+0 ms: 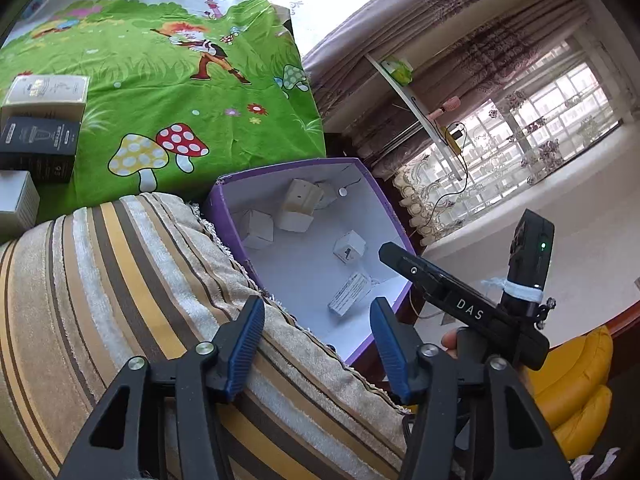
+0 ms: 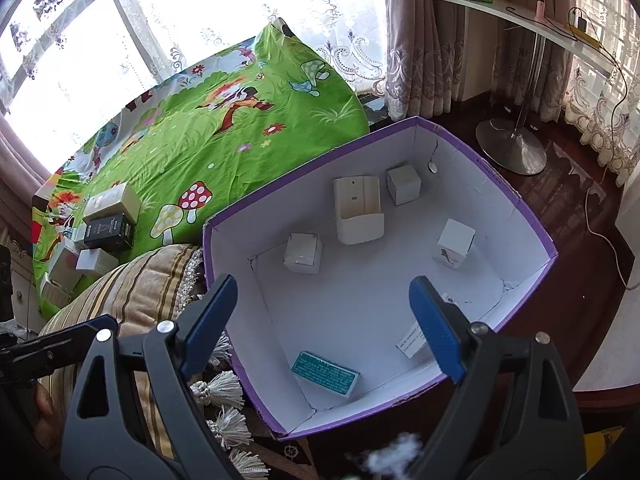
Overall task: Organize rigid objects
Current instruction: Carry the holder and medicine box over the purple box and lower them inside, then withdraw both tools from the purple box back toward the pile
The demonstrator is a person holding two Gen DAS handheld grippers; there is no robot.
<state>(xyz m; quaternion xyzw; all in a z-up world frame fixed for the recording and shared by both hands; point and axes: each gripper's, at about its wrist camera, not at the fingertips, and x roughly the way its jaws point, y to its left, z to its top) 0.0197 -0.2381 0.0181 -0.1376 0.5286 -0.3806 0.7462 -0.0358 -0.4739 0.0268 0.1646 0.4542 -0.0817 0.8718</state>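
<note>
- Two blue-padded fingers of the left gripper (image 1: 318,344) stand apart with nothing between them, over the striped cushion (image 1: 120,300) and the near rim of the purple box (image 1: 224,216). Inside it lie several small white boxes (image 1: 258,229) and a cream holder (image 1: 298,204).
- Right wrist view: the right gripper (image 2: 324,330) is spread wide and empty above the same box; a teal packet (image 2: 325,373) lies near its front corner. More cartons (image 2: 109,232) sit on the green cartoon cloth (image 2: 224,136).

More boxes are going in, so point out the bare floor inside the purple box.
Purple box: bare floor in the middle, between the small white cube, teal box and printed white box. The far end around the white holder is crowded.
</note>
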